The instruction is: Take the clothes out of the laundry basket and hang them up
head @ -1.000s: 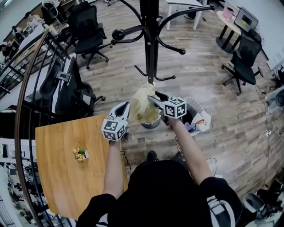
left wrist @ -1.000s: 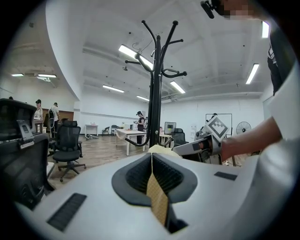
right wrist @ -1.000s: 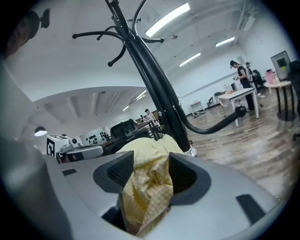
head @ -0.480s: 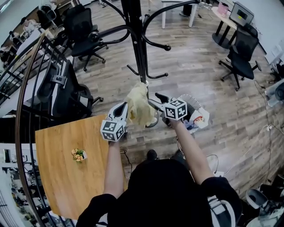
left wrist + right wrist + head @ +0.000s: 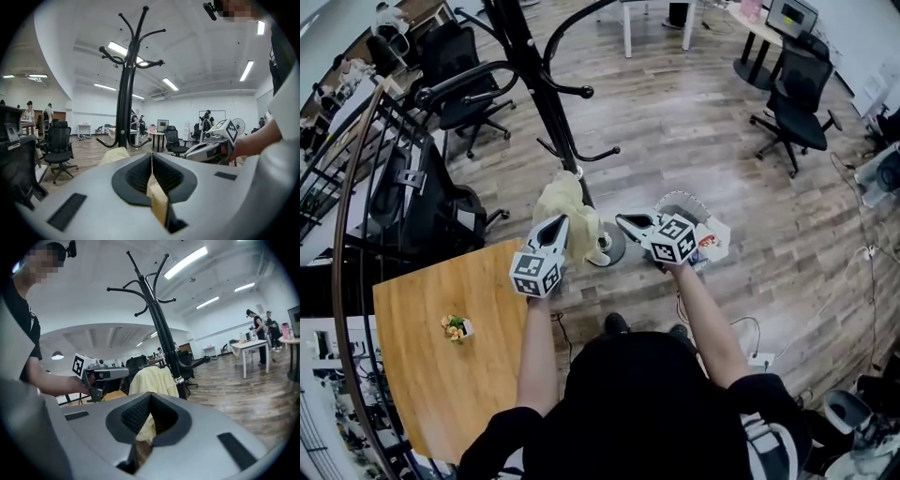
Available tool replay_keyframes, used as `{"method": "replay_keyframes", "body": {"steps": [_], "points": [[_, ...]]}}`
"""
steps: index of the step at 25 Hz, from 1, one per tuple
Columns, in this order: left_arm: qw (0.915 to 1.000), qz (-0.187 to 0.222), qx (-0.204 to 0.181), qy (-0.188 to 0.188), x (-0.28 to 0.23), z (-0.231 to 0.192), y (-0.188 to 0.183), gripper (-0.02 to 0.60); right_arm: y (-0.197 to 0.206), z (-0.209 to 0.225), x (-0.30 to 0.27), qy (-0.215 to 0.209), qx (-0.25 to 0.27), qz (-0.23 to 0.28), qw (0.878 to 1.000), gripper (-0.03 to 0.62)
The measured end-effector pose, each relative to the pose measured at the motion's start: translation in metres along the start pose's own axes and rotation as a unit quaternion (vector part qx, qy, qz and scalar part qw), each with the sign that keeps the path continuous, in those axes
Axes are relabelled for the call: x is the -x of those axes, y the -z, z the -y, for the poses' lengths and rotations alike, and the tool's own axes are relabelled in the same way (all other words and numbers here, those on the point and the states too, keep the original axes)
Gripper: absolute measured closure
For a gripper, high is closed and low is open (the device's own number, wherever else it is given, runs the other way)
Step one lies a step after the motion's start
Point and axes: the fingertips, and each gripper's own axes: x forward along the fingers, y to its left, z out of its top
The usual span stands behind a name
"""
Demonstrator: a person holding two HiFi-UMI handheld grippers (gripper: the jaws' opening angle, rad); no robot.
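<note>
While the rack (image 5: 546, 112) stands close ahead of you, its low hooks (image 5: 605, 153) jut out above the cloth (image 5: 567, 211), which hangs by the rack's foot. Your left gripper (image 5: 555, 223) is clamped on the cloth. Your right gripper (image 5: 624, 221), jaws wide a second ago, has just closed on its edge. The basket (image 5: 675, 197) sits right of the rack.

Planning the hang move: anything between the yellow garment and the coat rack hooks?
Nothing visible. The yellow garment, pinched in the left gripper, hangs close by the coat rack pole. The hooks above it are bare, with only open air between.
</note>
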Motion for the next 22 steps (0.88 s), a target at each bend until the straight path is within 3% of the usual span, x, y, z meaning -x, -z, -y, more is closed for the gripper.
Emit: {"method": "replay_keyframes", "body": {"steps": [7,22], "points": [[0.9989,-0.026,-0.027,0.029,-0.028,0.069,0.004,0.558,0.024,0.023,0.082,0.044,0.006,-0.004,0.999,0.586],[0.9943,-0.039,-0.025,0.096,-0.102,0.21,0.016,0.558,0.085,0.075,0.256,0.137,-0.042,0.006,0.99,0.586]]}}
